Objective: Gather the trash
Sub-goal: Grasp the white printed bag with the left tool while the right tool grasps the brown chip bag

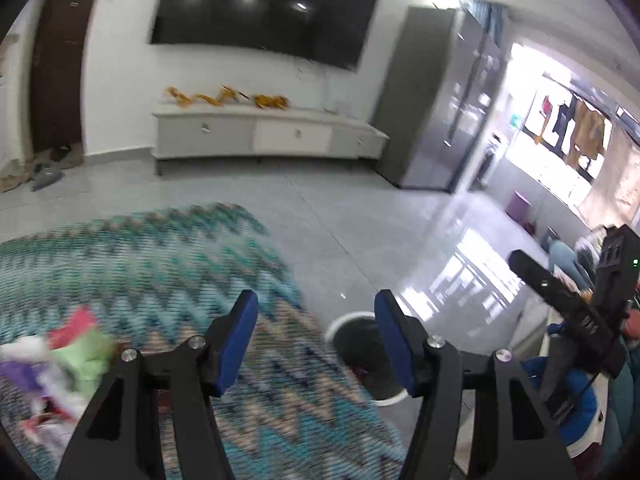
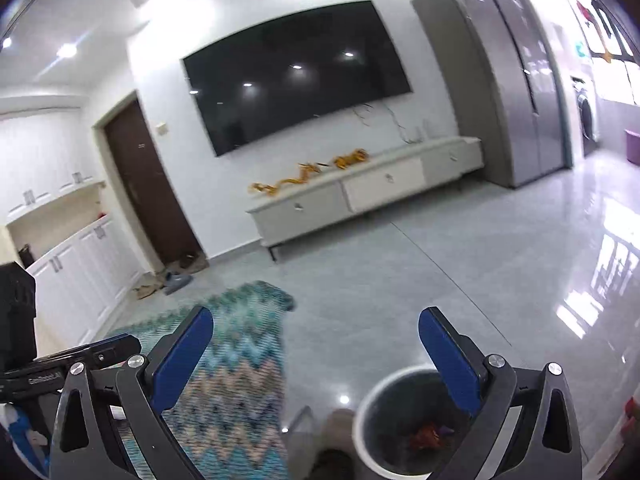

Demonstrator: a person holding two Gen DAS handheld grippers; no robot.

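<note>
A: Starting with the left wrist view: the left gripper (image 1: 316,338) has its blue pads parted with nothing between them, so it is released and empty. Using the trash bin (image 1: 340,326) as the landmark, the gripper sits just above and in front of its white rim. Well to the left of the bin, on the zigzag rug (image 1: 160,264), lies a loose pile of wrappers (image 1: 60,356), pink, green and purple. It is blurred, so I can only guess at paper and plastic scraps.

B: And the right hand's tool?

A: Its black body, the right gripper (image 1: 576,312), shows to the right of the bin in that view.

B: Now the right wrist view.

A: Its jaws are spread as wide as they go and hold nothing; between them there is only floor (image 2: 460,264). The bin lies just below its right finger, and reddish-orange trash (image 2: 426,436) rests at the bottom, so some collecting looks done.

B: Which step is this, then?

A: I judge it the gap between a drop into the bin and the next pickup: both claws empty, the pile uncollected.

B: What does the next move call for?

A: Swinging one gripper away from the bin toward the pile left of it, lowering over a single wrapper, closing on it, then carrying it back above the rim.
</note>
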